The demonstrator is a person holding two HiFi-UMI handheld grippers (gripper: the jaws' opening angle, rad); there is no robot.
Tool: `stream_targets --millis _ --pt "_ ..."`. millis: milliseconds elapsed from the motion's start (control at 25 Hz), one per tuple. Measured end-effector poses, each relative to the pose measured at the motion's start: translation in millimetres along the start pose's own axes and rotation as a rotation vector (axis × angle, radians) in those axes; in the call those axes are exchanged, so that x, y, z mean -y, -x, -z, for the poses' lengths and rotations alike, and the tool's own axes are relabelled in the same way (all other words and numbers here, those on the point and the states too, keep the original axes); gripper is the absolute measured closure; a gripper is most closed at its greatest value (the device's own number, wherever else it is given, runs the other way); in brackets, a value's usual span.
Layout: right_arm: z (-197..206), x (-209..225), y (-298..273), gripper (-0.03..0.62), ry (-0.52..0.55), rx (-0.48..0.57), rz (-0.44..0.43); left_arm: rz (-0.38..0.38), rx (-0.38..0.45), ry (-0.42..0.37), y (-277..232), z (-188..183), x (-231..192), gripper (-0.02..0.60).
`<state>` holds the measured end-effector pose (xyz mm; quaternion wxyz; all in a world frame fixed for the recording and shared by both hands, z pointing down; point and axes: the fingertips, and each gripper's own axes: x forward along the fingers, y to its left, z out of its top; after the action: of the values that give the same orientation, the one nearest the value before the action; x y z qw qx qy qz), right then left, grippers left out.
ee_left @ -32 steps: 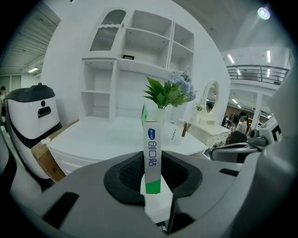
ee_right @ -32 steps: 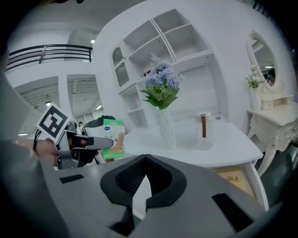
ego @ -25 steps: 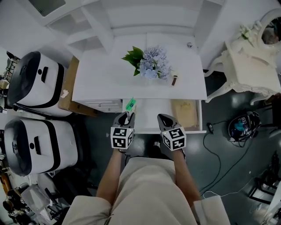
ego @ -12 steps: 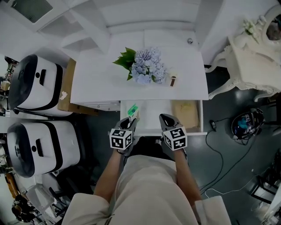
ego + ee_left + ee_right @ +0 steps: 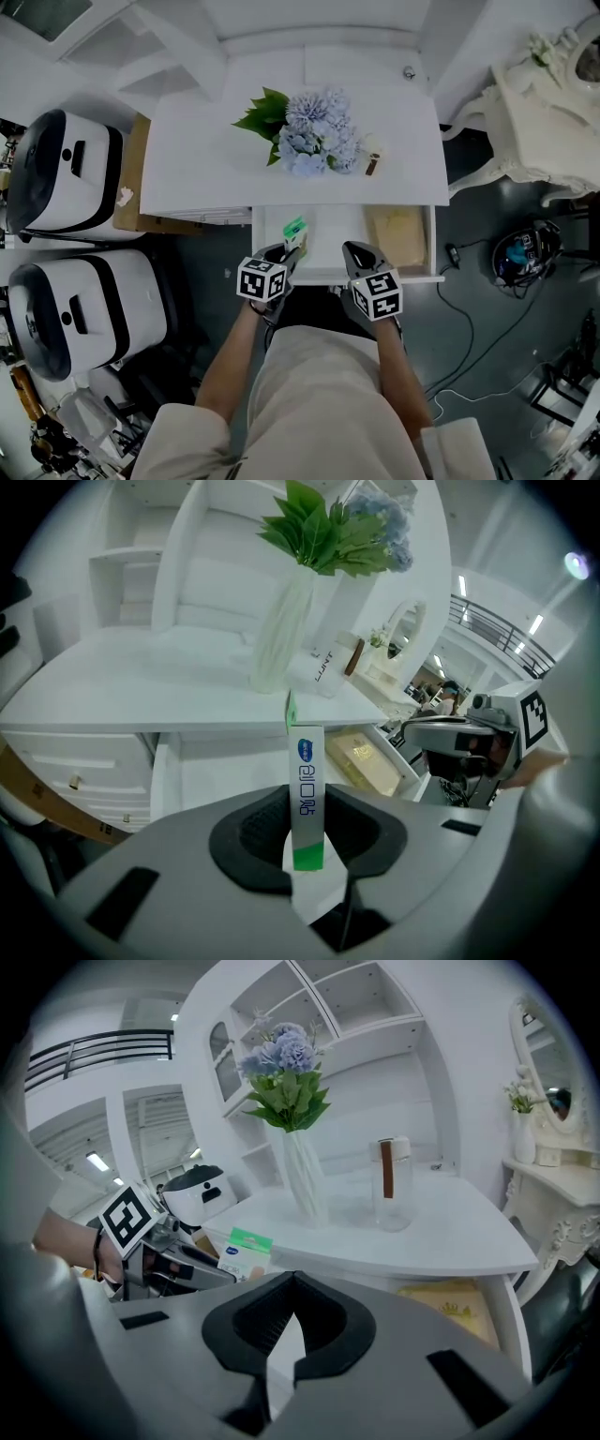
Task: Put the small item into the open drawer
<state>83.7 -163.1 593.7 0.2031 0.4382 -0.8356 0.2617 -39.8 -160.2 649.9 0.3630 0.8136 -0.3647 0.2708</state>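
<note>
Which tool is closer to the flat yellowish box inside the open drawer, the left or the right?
The right. The right tool is at the drawer front, beside the yellowish box. The left tool, gripping a small green-white box, is farther away, toward the drawer's other end.

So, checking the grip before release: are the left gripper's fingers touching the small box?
Touching. The left gripper view shows the small box upright, pinched between the left gripper's fingers.

White surface [image 5: 202,169]: a vase of blue flowers [image 5: 302,1180] stands upright near centre, with a clear jar [image 5: 392,1185] just beside it. The open drawer [image 5: 328,230] under the front edge holds a flat yellow box [image 5: 396,239].
</note>
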Motion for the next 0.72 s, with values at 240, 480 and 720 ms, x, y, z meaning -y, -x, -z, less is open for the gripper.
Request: stream_targets --millis 240,480,720 --pt "12.2 3.0 -7.1 0.569 -0.018 -0.021 0.006 0.074 -0.056 0.030 -22.8 8.2 -0.7 0.480" --pt "22.9 3.8 -15.8 0.569 -0.033 -0.043 0.009 0.117 -0.109 0.056 -41.2 17.4 -6.2 0.479" --pt "25.4 2.5 -18.2 0.569 -0.041 -0.051 0.003 0.150 -0.149 0.132 -60.5 16.3 -11.5 0.479"
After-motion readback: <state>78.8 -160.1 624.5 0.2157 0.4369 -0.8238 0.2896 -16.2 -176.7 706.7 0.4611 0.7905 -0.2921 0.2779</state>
